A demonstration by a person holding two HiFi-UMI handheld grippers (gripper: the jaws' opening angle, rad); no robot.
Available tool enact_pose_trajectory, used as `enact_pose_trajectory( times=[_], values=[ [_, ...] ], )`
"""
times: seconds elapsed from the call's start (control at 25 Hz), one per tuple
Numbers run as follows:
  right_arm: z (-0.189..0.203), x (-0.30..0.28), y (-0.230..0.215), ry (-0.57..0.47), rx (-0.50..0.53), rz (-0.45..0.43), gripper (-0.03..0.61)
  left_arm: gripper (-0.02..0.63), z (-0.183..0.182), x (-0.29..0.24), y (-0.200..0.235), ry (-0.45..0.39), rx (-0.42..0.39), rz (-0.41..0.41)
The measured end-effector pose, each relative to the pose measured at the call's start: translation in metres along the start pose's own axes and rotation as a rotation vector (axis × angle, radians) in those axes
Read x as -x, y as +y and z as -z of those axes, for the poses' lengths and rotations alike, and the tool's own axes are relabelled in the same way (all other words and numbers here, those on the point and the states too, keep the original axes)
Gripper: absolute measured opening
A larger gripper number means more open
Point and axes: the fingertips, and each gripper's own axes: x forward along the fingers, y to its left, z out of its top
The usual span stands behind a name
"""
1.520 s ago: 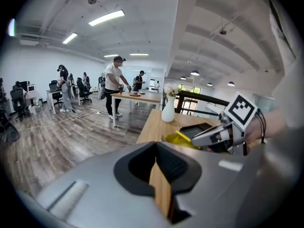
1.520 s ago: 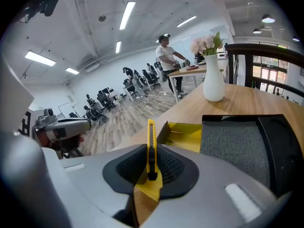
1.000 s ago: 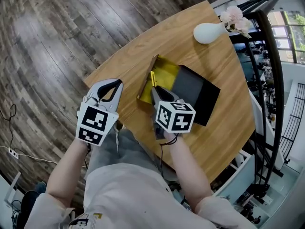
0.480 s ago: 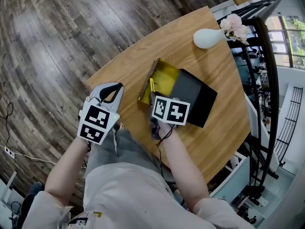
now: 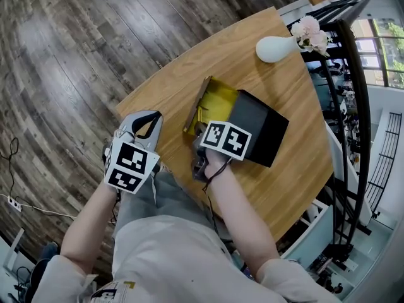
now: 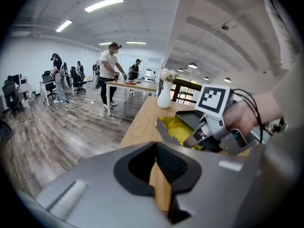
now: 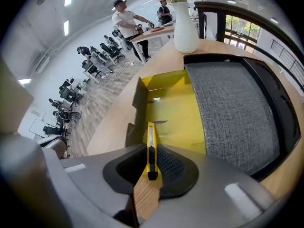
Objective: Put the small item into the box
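Right gripper (image 7: pixel 152 174) is clamped on the yellow utility knife (image 7: pixel 151 144), nose aimed at the open box (image 7: pixel 176 120) mid-worktop (image 5: pixel 189 74), blade end just reaching the yellow lining. Pick-up looks done; lowering and release are left. Left gripper (image 6: pixel 161 186) idles at the near left edge, jaws nearly together, nothing between
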Motion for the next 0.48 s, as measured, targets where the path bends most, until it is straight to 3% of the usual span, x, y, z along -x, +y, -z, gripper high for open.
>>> enact_pose_trajectory(
  times=[0.48],
  values=[
    [0.0,-0.005,-0.001,-0.051,-0.027,0.01,0.098,0.002,-0.004,0.011,0.005,-0.02,-0.009,-0.039]
  ],
)
